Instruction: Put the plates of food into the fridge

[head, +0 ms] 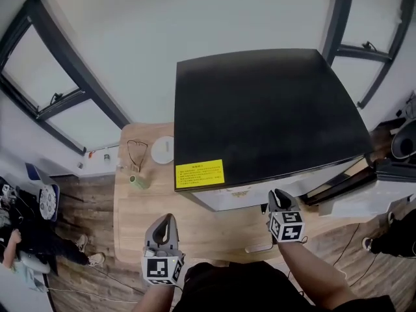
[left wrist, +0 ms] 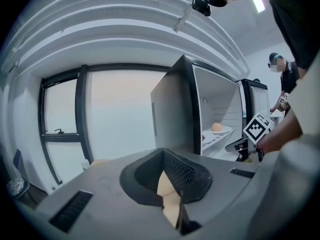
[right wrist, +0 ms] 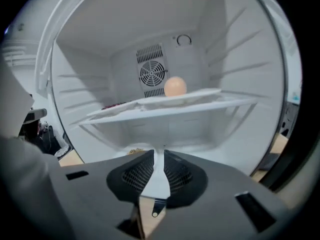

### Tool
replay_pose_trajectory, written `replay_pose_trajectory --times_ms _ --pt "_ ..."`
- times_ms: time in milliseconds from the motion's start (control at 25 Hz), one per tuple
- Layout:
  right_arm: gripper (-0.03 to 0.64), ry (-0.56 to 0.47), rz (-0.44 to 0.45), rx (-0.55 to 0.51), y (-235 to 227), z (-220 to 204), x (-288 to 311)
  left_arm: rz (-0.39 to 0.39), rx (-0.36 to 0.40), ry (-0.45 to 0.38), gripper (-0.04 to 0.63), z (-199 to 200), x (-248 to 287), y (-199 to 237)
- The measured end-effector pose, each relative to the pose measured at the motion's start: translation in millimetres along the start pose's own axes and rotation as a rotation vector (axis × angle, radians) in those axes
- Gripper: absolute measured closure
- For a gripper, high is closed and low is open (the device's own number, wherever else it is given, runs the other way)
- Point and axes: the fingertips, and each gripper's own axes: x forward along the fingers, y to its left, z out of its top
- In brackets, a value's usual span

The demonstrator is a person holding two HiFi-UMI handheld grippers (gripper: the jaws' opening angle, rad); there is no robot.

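Plates of food are inside the open black-topped compact fridge (head: 260,109). One white plate (right wrist: 197,95) carrying a round peach-coloured food item (right wrist: 175,86) rests on the white middle shelf (right wrist: 165,110); to its left lies what may be a second dish of dark red food (right wrist: 116,105), too blurred to be sure. The right gripper (right wrist: 159,153) faces that shelf, jaws slightly apart and empty. The left gripper (left wrist: 163,151) hangs by the pale wooden table (head: 130,229), jaws together on nothing.
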Motion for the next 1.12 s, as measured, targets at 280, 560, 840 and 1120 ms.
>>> replay_pose_trajectory --times_ms 280,560,840,1120 --pt "0.574 -0.176 0.042 -0.056 2 49 -68 -0.054 -0.018 -0.02 0.592 12 10 -9" --pt "0.595 -0.27 0.111 -0.106 20 90 -96 -0.071 -0.04 -0.066 0.592 28 16 -17" --pt "0.597 -0.272 0.086 -0.097 6 90 -97 -0.069 -0.048 -0.08 0.592 31 17 -19" --pt "0.597 -0.259 0.104 -0.082 1 85 -90 -0.048 -0.043 -0.089 0.592 35 16 -18"
